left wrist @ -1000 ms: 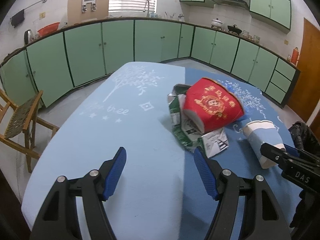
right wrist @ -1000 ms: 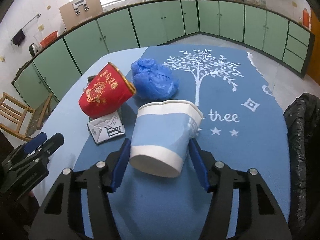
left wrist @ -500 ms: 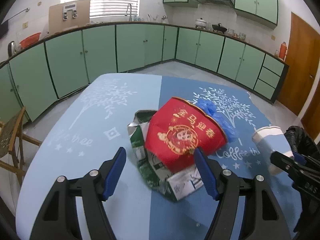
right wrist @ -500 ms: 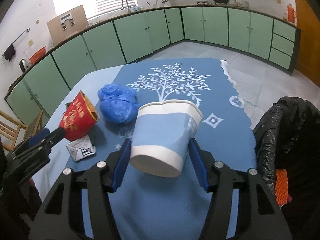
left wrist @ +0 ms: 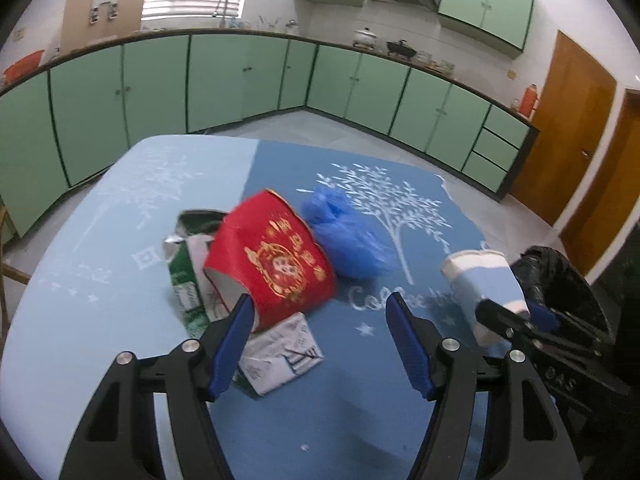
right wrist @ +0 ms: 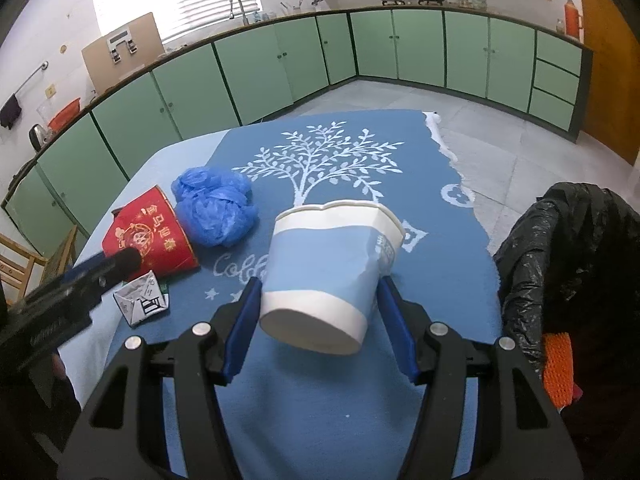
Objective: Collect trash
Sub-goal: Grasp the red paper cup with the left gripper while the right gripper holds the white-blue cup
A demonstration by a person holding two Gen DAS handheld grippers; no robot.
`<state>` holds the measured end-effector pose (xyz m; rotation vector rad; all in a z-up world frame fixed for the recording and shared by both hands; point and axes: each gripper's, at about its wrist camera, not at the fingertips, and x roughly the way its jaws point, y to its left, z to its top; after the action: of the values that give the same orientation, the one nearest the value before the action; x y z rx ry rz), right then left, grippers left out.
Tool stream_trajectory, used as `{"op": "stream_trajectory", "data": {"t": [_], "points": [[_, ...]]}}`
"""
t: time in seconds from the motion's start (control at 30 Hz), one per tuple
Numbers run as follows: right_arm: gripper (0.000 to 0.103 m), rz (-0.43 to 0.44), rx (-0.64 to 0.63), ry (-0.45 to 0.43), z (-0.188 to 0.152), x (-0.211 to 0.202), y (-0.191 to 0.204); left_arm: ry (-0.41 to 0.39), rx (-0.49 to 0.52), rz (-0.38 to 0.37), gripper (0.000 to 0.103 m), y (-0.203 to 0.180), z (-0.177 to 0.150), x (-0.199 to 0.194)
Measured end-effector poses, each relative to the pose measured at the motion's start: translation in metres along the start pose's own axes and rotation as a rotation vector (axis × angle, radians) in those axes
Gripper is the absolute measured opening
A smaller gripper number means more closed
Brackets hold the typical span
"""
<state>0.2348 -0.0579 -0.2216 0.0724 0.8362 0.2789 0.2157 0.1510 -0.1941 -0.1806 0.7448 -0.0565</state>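
My right gripper (right wrist: 320,308) is shut on a blue-and-white paper cup (right wrist: 328,268), held tilted above the blue tablecloth (right wrist: 340,420). The same cup (left wrist: 480,280) appears at the right of the left wrist view. On the cloth lies a red paper cup (left wrist: 272,264) on its side, over a crushed green carton (left wrist: 188,264) and a folded white carton (left wrist: 280,352). A crumpled blue plastic bag (left wrist: 348,240) sits just behind. My left gripper (left wrist: 320,320) has its jaws closing, the left finger beside the red cup's base; neither pad presses on anything.
A black trash bag (right wrist: 568,260) hangs open at the table's right edge, with something orange (right wrist: 558,368) beside it. A wooden chair (right wrist: 16,256) stands off the left side. Green cabinets (right wrist: 420,48) line the far walls.
My left gripper has swung right, from bare cloth to the red cup and cartons. My right gripper has carried the paper cup right, bringing the black bag into view.
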Motion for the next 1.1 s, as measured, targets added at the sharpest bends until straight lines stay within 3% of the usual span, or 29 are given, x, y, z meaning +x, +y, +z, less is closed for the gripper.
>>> {"op": "stream_trajectory", "data": {"t": [0.3,0.5,0.57,0.67,0.87,1.1], "points": [[0.058,-0.017,0.009,-0.004,0.000,-0.001,-0.009,-0.033,-0.067,0.118,0.067,0.030,0.009,-0.002],[0.058,-0.018,0.001,0.002,-0.002,0.002,-0.005,0.011,-0.066,0.097,0.066,0.036,0.019,0.020],[0.058,-0.019,-0.001,0.003,-0.002,0.003,-0.005,0.026,-0.066,0.088,0.050,0.036,0.019,0.024],[0.058,-0.026,-0.006,0.000,-0.001,0.002,-0.006,0.020,-0.064,0.081,0.042,0.029,0.015,0.020],[0.058,-0.034,0.004,0.000,0.000,0.002,-0.011,0.010,-0.041,0.061,0.041,0.011,0.004,0.004],[0.059,-0.036,0.010,-0.006,-0.001,-0.003,-0.015,0.052,0.011,0.013,0.040,-0.015,-0.010,-0.001]]}}
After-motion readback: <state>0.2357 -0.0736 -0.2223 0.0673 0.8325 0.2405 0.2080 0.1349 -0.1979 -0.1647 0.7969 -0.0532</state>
